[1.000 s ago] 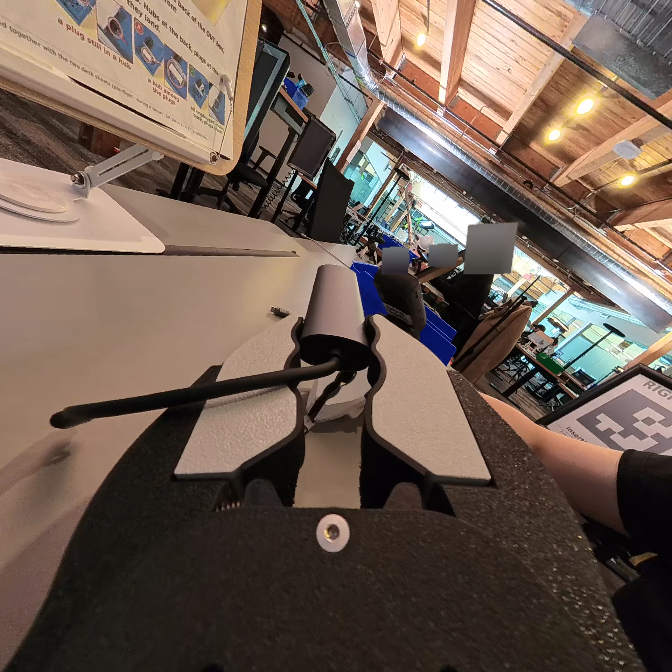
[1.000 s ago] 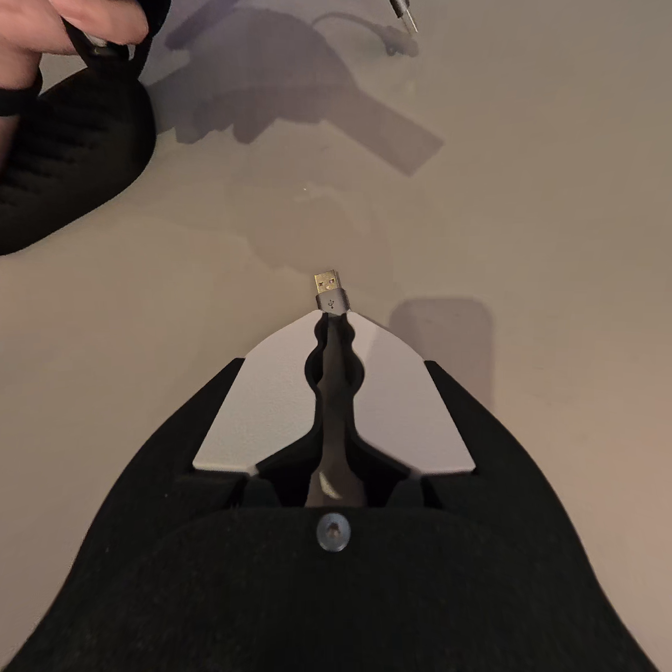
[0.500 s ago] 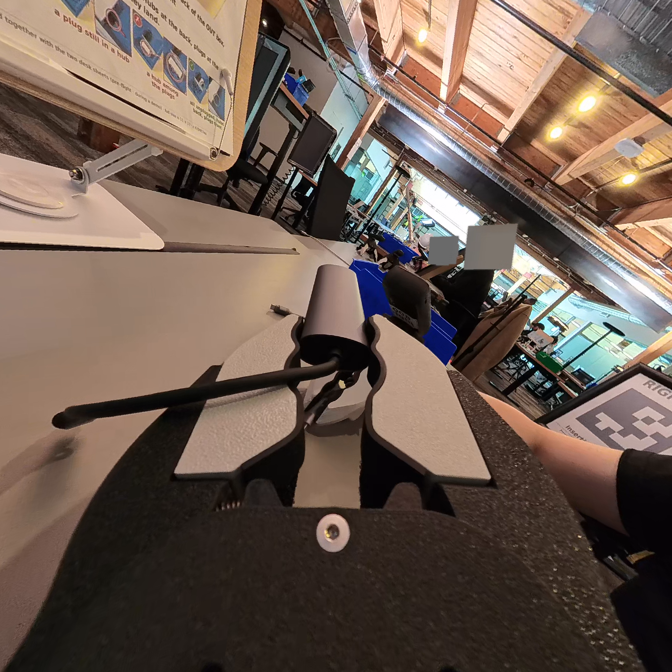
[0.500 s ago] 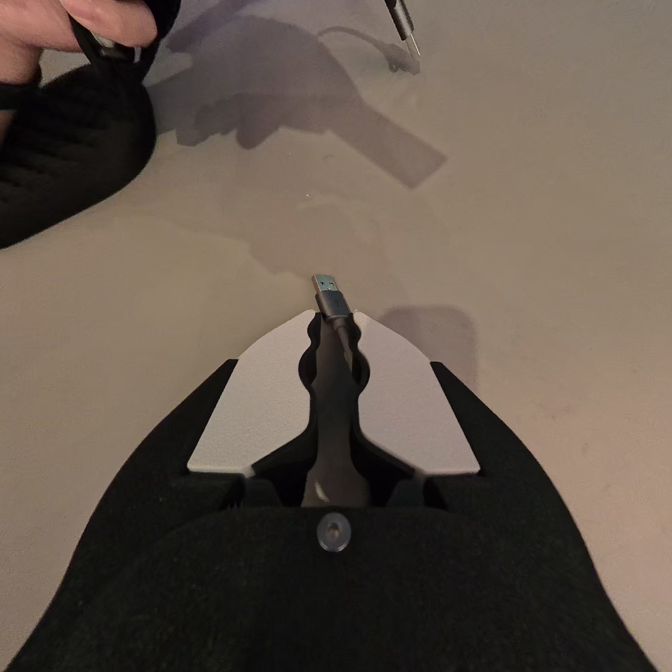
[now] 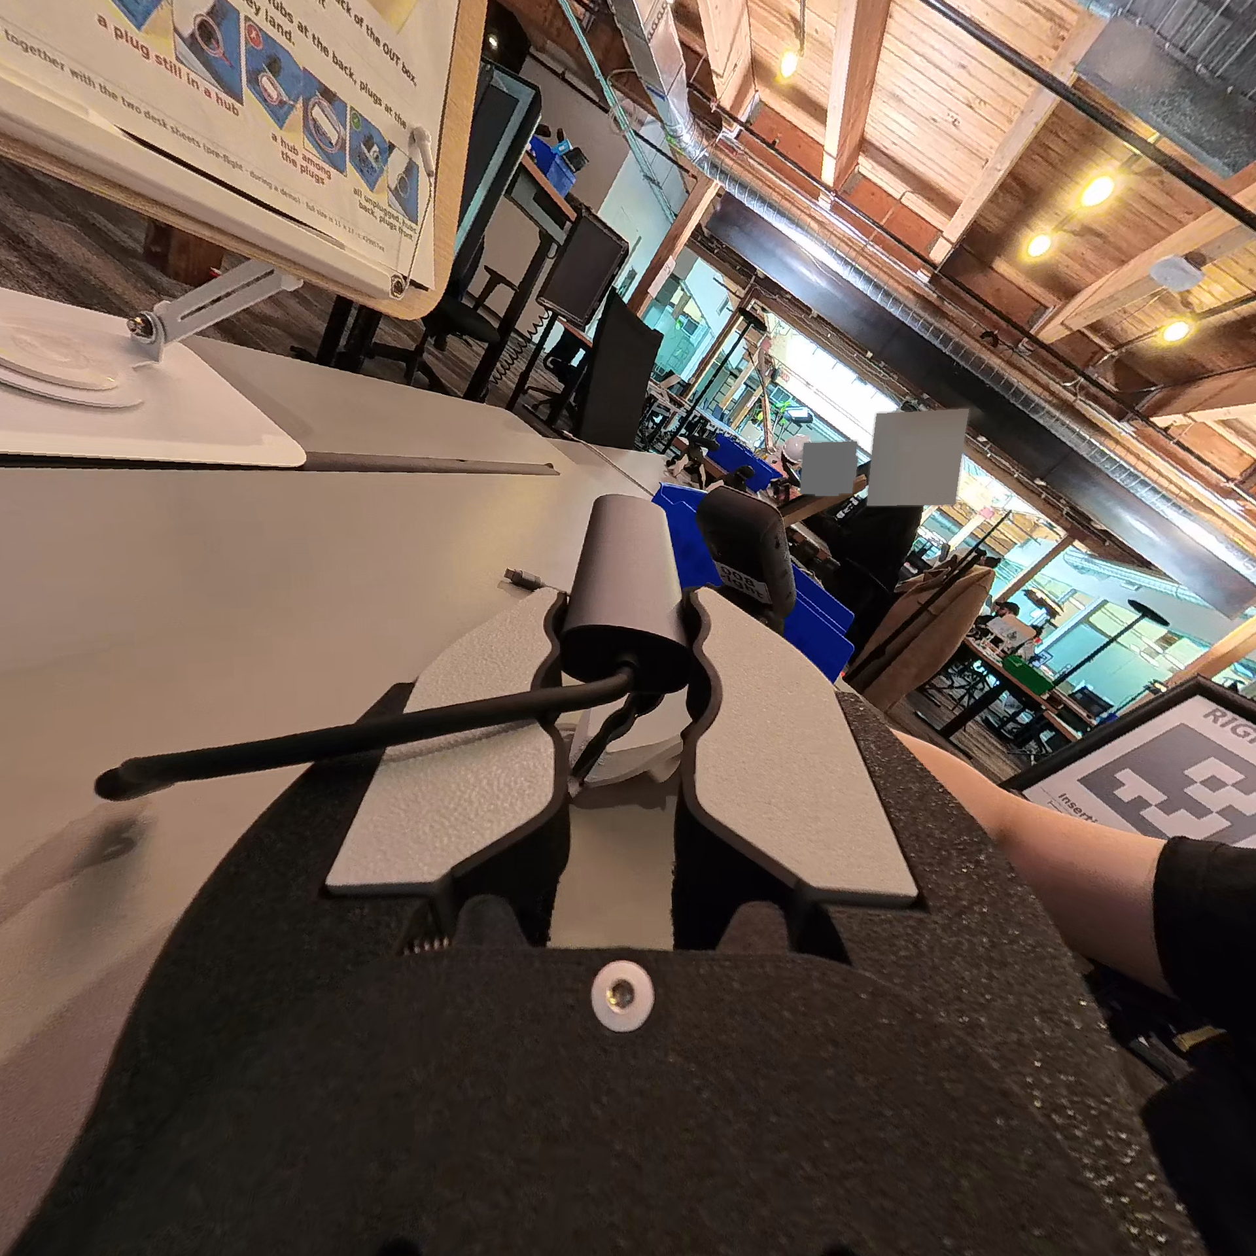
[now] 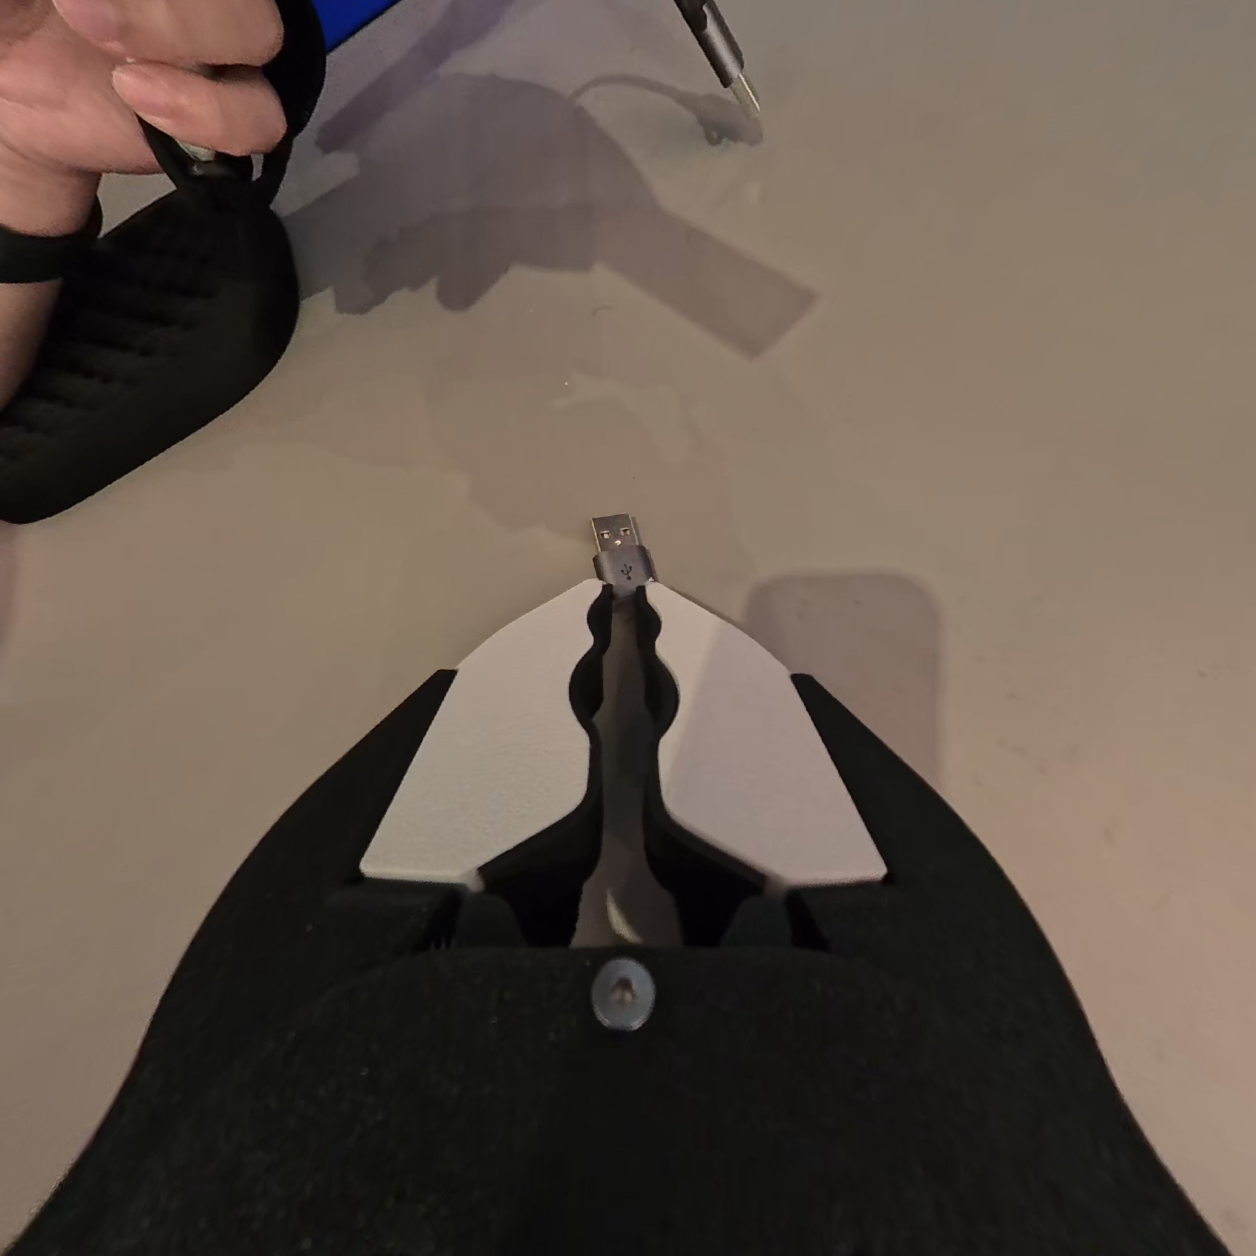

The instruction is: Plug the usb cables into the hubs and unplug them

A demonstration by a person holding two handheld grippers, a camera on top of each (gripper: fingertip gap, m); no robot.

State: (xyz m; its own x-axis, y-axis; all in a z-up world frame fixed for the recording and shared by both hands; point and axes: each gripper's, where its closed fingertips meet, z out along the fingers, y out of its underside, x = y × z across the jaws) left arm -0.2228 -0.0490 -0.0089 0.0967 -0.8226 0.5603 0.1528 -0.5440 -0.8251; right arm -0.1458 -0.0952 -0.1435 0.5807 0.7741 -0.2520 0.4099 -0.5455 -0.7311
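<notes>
Up front in the left wrist view, the left gripper (image 5: 625, 635) clamps the dark hub (image 5: 622, 584), its cable (image 5: 353, 737) trailing left; hold it dead steady. Over in the right wrist view, the right gripper (image 6: 622, 584) pinches the USB plug (image 6: 620, 547), jutting past the tips above the table (image 6: 1019, 408); square it first.

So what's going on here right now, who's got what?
A person is working two handheld tools over a pale table. The left tool is clamped on a dark grey hub, held up off the table with its black cord trailing out to the side. The right tool grips a USB plug, its metal end pointing forward over the table. The plug is not in the hub yet. Another cable end lies farther off.
</notes>
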